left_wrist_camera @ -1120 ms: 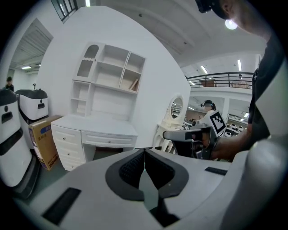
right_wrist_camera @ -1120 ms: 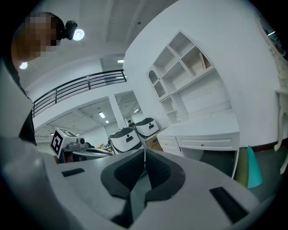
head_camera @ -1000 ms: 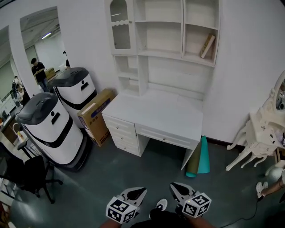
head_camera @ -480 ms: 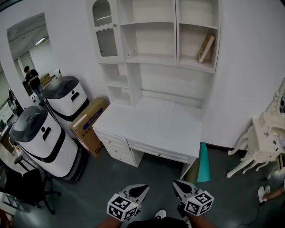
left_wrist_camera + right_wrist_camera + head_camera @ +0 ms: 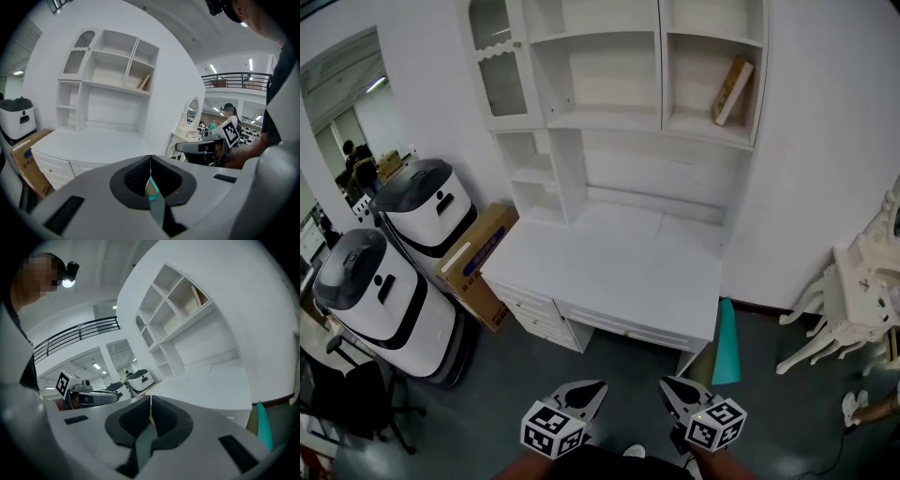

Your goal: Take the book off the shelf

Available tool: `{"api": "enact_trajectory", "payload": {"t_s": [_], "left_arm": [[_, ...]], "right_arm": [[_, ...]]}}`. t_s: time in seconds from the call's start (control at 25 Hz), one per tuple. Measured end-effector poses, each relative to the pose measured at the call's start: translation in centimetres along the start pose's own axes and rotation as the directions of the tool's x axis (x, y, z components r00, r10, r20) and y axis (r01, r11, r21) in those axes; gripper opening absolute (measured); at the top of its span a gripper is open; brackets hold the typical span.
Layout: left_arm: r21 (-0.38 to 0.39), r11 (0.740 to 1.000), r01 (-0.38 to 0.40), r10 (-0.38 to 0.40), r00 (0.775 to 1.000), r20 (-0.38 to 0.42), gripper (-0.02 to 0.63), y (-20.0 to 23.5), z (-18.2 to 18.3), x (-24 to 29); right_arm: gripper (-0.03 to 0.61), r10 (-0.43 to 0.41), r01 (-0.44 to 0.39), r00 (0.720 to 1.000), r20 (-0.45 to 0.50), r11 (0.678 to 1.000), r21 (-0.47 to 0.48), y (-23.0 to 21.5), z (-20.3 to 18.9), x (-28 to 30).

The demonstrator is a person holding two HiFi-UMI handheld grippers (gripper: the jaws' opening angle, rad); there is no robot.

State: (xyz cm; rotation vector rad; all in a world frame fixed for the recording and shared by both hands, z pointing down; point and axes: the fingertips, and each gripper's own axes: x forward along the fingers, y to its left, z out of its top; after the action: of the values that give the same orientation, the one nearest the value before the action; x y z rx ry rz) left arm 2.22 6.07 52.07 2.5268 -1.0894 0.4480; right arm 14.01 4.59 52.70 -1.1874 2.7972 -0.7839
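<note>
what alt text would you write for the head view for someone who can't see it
A brown book leans alone in the upper right compartment of a white shelf unit on a white desk. At the bottom edge, the left gripper and right gripper point toward the desk, jaws shut and empty.

Walls: I'm seeing a white wall (image 5: 834, 141).
Floor: I'm seeing dark grey floor (image 5: 487, 403).
Furniture: white worktop (image 5: 609, 267) standing against the wall.

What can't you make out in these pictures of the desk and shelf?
Book: cover print too small, head view.
Drawers: shut fronts hide the contents, head view.
Box: label too small to read, head view.
</note>
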Motion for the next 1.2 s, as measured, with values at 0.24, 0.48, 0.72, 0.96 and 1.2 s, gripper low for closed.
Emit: {"api": "enact_trajectory", "payload": {"t_s": [0.24,0.48,0.72,0.96,1.2], "left_arm": [[-0.002,0.998,0.066,-0.066,0.998,0.018,0.011,0.2,2.2,3.2],[0.056,0.99,0.127,-0.127,0.992,0.002,0.011,1.0,3.3,6.4],[0.086,0.976,0.2,-0.201,0.98,-0.001,0.011,3.8,5.1,9.6],[0.116,0.95,0.289,-0.289,0.957,-0.017,0.011,8.5,8.5,12.7],[0.157,0.916,0.368,-0.368,0.929,-0.027,0.011,14.4,13.1,14.8]], "right_arm": [[0.031,-0.068,0.067,0.997,0.034,0.998,0.017,-3.2,1.1,-0.8],[0.031,-0.143,0.141,0.988,0.067,0.99,0.028,-5.8,1.7,-0.8],[0.031,-0.21,0.208,0.975,0.077,0.978,0.035,-7.8,2.6,1.7],[0.031,-0.295,0.293,0.95,0.099,0.955,0.042,-9.6,5.4,6.2],[0.031,-0.365,0.361,0.923,0.12,0.931,0.054,-10.4,8.8,12.3]]}}
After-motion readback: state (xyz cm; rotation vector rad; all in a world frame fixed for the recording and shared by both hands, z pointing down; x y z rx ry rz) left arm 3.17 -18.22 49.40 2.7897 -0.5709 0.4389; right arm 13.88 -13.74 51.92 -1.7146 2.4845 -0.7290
